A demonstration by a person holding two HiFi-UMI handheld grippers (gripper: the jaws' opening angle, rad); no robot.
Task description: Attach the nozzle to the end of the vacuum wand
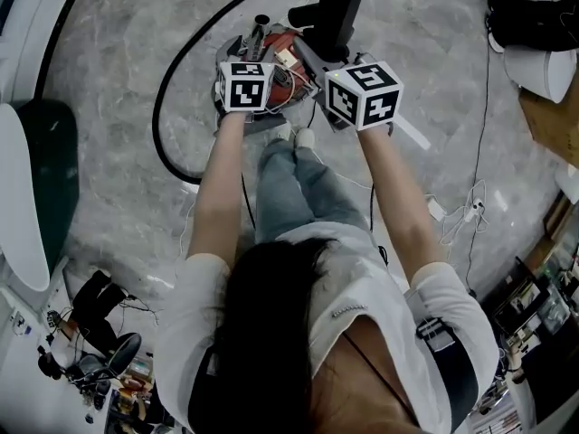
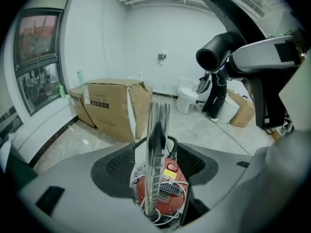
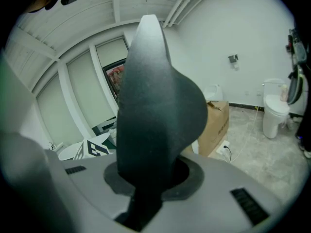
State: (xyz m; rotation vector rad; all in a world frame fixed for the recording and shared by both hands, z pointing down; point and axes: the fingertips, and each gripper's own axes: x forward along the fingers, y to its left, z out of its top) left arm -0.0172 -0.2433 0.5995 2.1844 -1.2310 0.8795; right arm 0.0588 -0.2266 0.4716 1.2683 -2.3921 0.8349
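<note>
We count two grippers. On the left, our left gripper [image 1: 244,86] is released, its jaws spread wide. The one chrome wand [image 2: 157,149] stands upright between them, above the one red vacuum body [image 2: 171,186]. On the right, our right gripper [image 1: 362,94] is clenched on the one black nozzle [image 3: 156,110], held apart from the wand's end. One black hose [image 1: 166,89] loops across the grey marble floor [image 1: 109,179]. A large cardboard box [image 2: 114,108] and one toilet [image 2: 186,95] stand by the white walls.

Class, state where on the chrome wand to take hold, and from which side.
Mid-shaft on the chrome wand, below its open top, jaws closing side-on across the round tube. It stands roughly upright, and the top end must stay free for the nozzle.
</note>
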